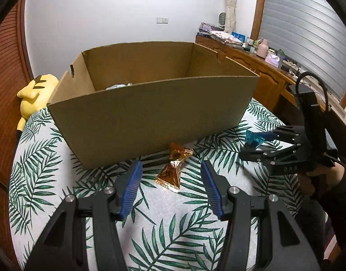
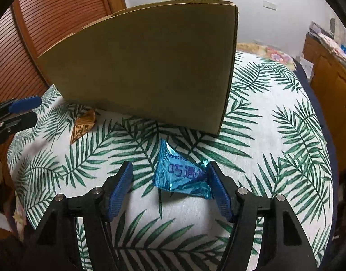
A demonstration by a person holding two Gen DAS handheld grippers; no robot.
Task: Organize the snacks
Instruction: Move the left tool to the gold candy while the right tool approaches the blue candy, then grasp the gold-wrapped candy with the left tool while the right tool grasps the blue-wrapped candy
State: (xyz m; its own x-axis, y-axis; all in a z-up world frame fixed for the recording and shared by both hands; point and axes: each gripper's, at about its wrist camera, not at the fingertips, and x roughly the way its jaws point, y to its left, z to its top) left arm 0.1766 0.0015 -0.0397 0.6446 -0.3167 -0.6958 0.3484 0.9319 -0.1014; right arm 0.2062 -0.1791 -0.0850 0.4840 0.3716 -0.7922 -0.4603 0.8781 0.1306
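Observation:
An open cardboard box (image 1: 150,113) stands on the palm-leaf bedspread; it also shows in the right wrist view (image 2: 146,67). A gold-orange wrapped snack (image 1: 173,169) lies in front of the box, just ahead of my open left gripper (image 1: 171,169), between its fingers. It shows at the left in the right wrist view (image 2: 82,126). A blue foil snack (image 2: 182,174) lies between the fingers of my open right gripper (image 2: 169,171), touching the right pad. The right gripper (image 1: 252,142) and blue snack (image 1: 255,139) show at the right in the left wrist view.
Something pale (image 1: 118,86) lies inside the box. A yellow plush toy (image 1: 35,94) lies left of the box. A wooden dresser (image 1: 258,67) with clutter stands at the right under a window. Wooden slatted doors (image 2: 55,15) are behind the bed.

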